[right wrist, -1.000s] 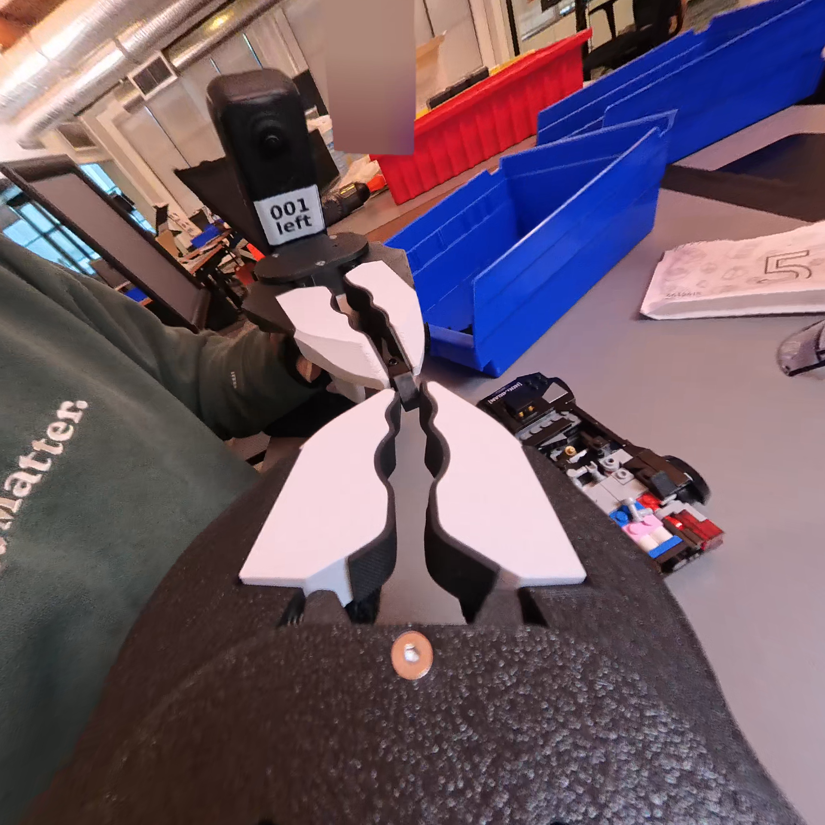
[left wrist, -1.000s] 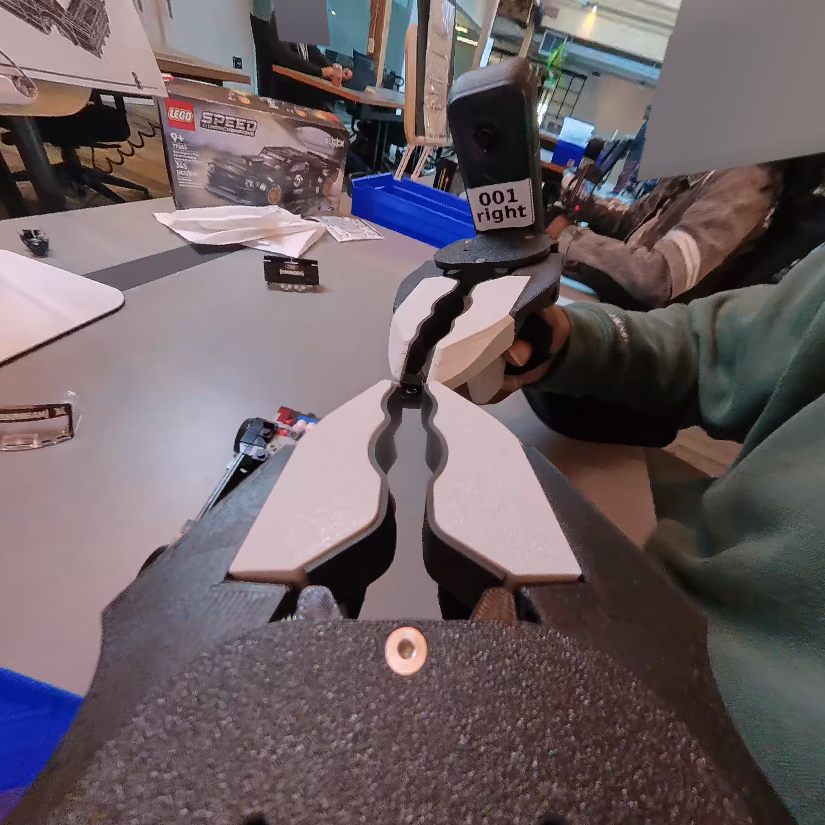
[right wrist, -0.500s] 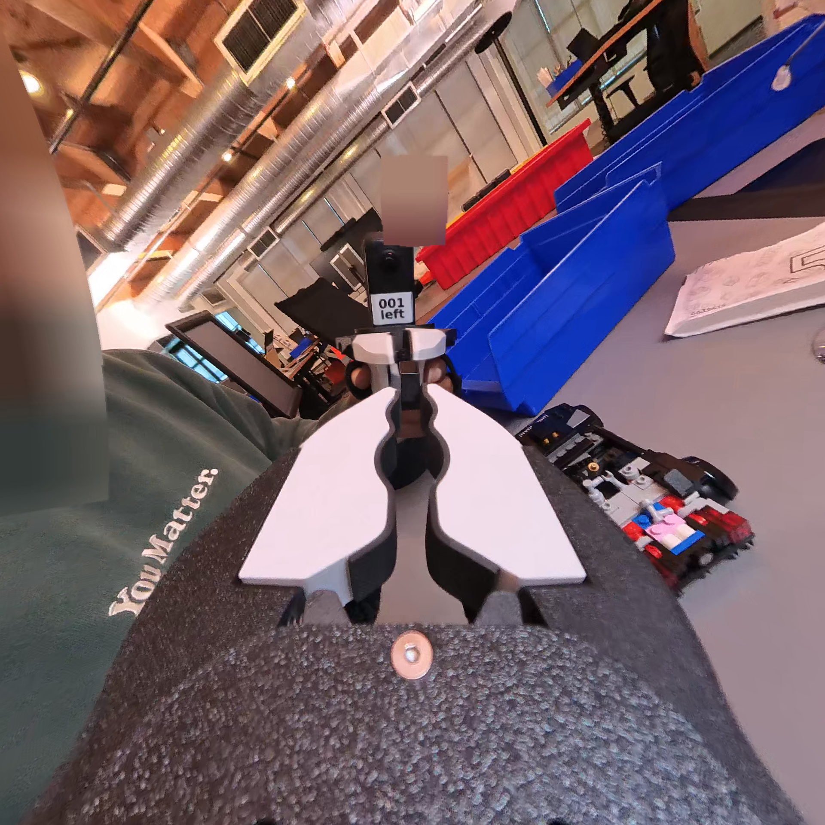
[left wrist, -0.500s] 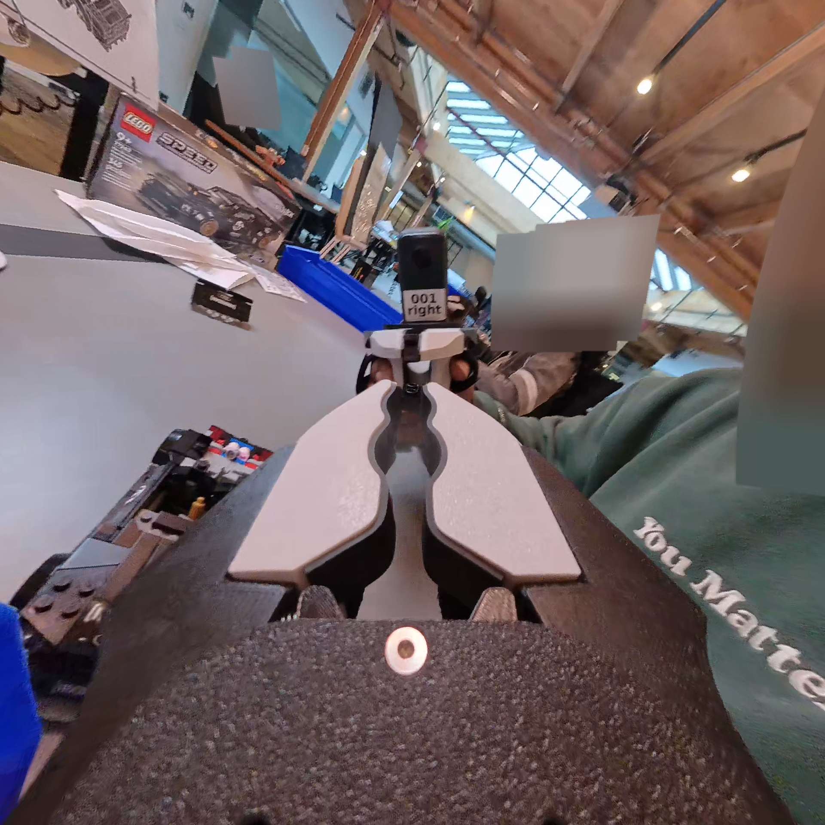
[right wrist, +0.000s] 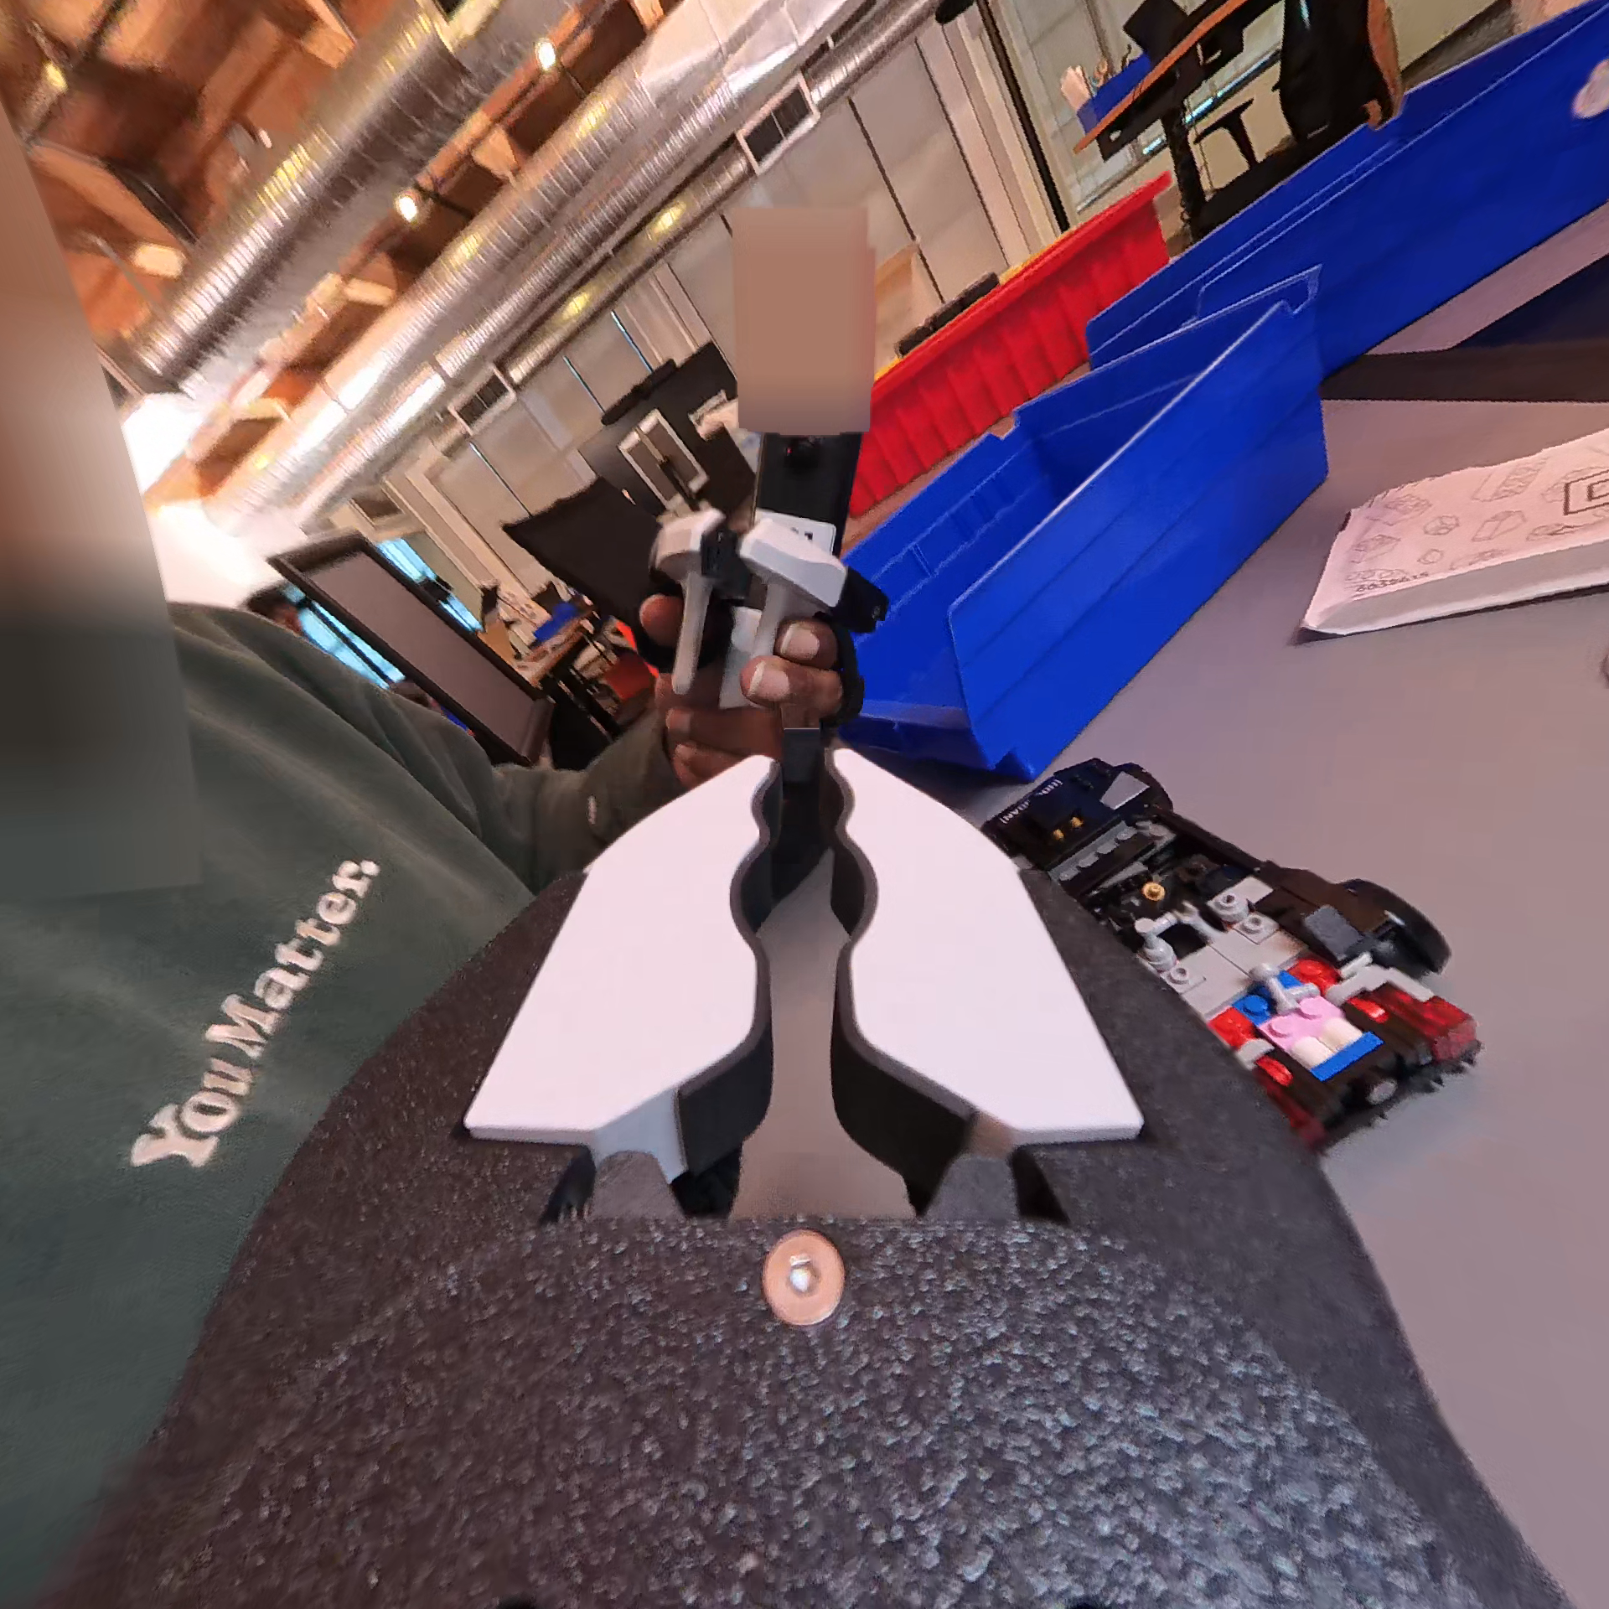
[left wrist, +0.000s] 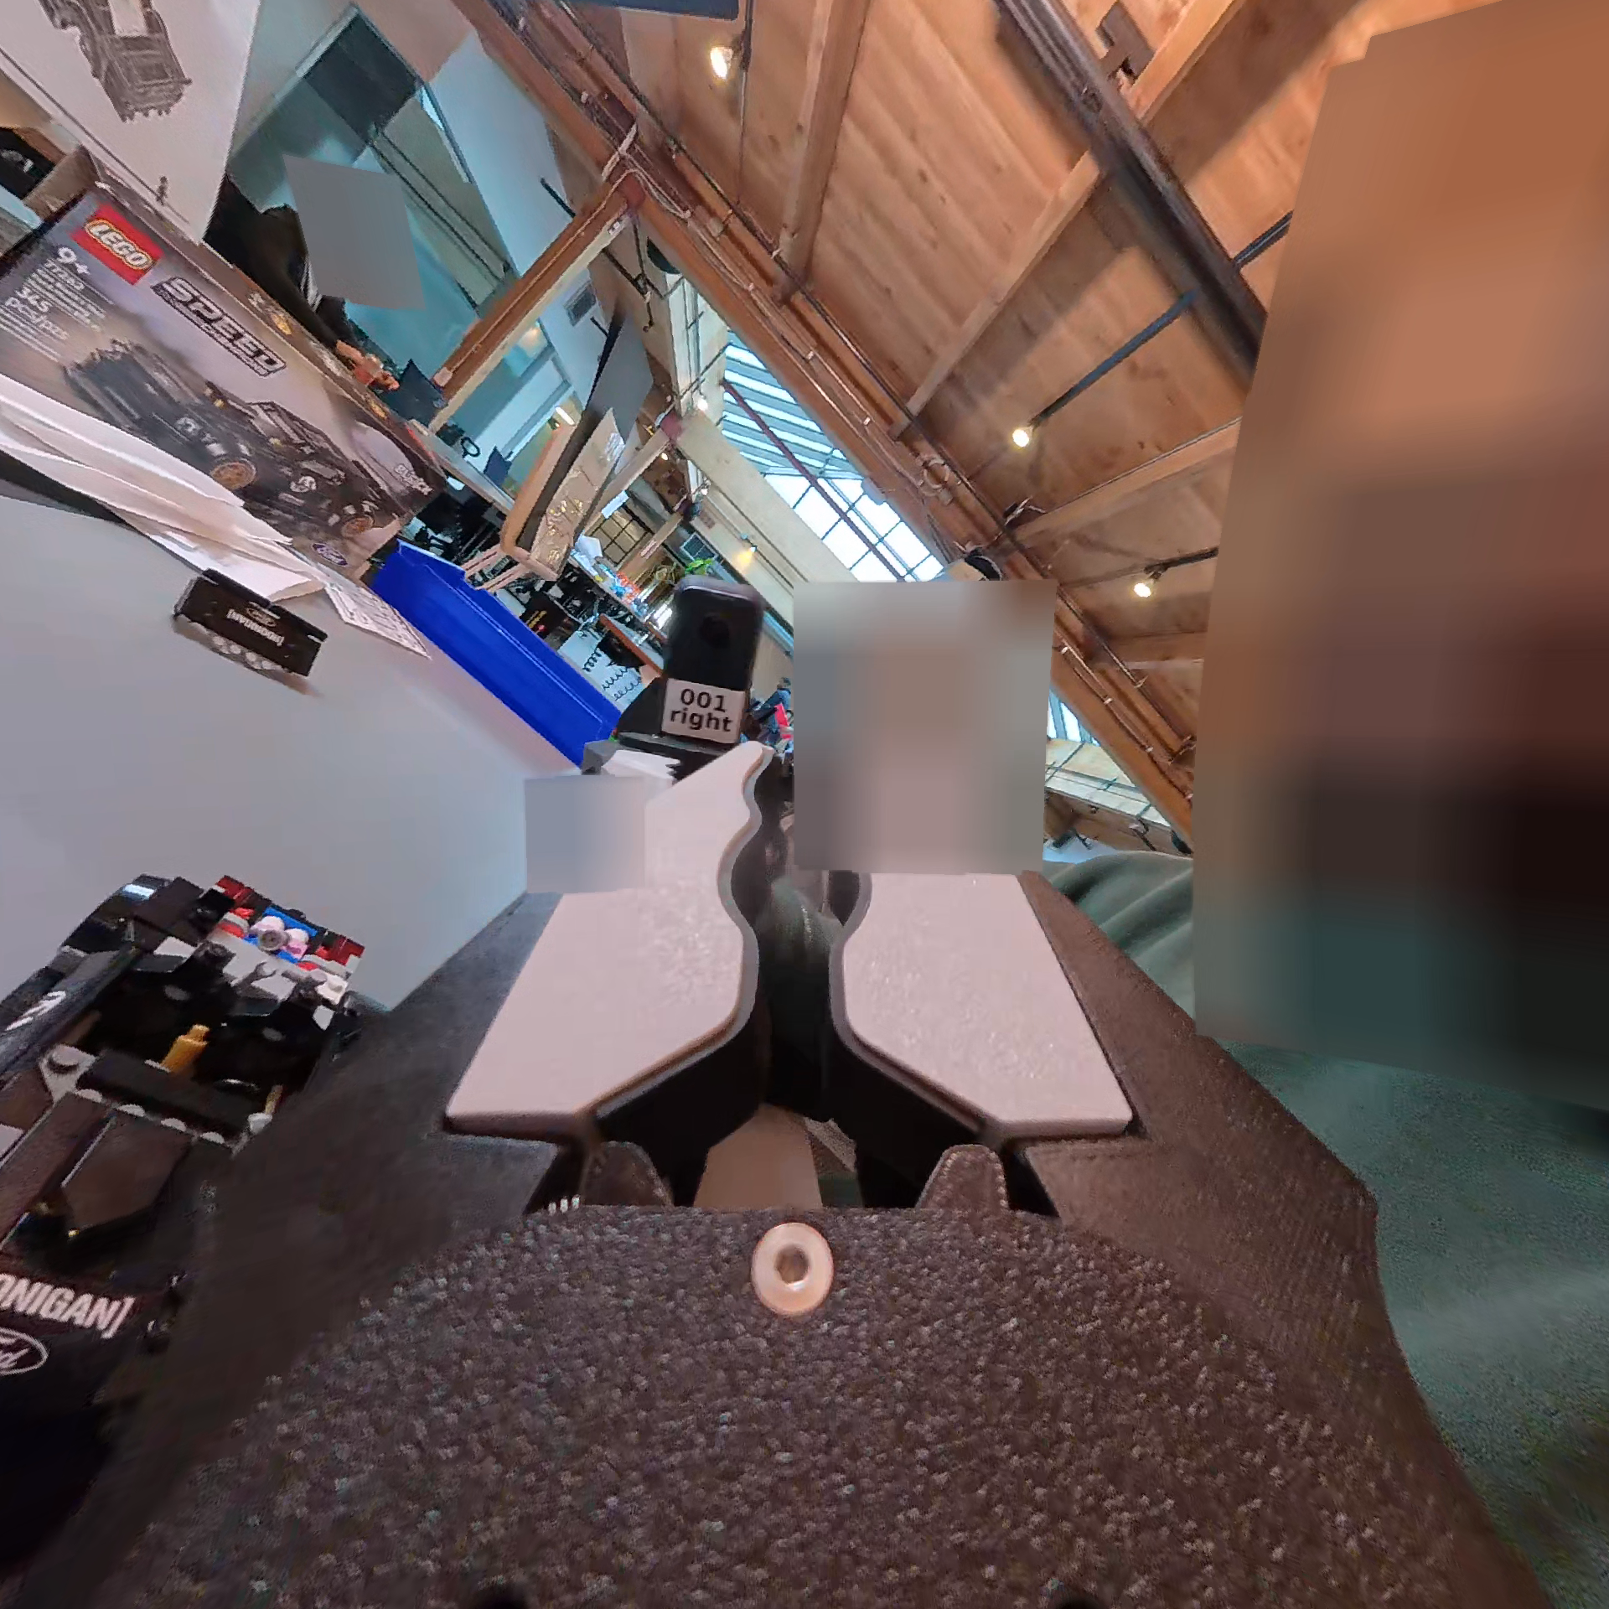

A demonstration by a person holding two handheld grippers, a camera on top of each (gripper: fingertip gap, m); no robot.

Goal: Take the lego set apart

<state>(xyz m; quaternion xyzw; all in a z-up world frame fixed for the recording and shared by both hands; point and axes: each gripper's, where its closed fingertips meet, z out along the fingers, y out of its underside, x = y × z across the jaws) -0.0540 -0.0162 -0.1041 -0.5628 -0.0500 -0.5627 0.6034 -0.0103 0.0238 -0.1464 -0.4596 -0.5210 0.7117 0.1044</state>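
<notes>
A partly stripped black lego car lies on the grey table, its studs and its red, blue and pink bricks exposed. It is right of my right gripper and low on the left in the left wrist view. My right gripper is raised off the table with its jaws closed. No piece shows between its tips. My left gripper is also closed, its tips partly behind a blur patch. The two face each other, well apart. Each shows in the other's view, the left and the right.
Blue bins and a red bin stand behind the car. A printed paper bag lies at the far right. The lego box, white papers and a black plate piece lie far left. A green-sleeved person holds both grippers. My hands' fingertips stand some 8 centimetres from each other.
One second ago both grippers' tips met on one small black piece. They have pulled apart since. Both views have tipped upward, and the left gripper has rolled and sits closer to the car.
</notes>
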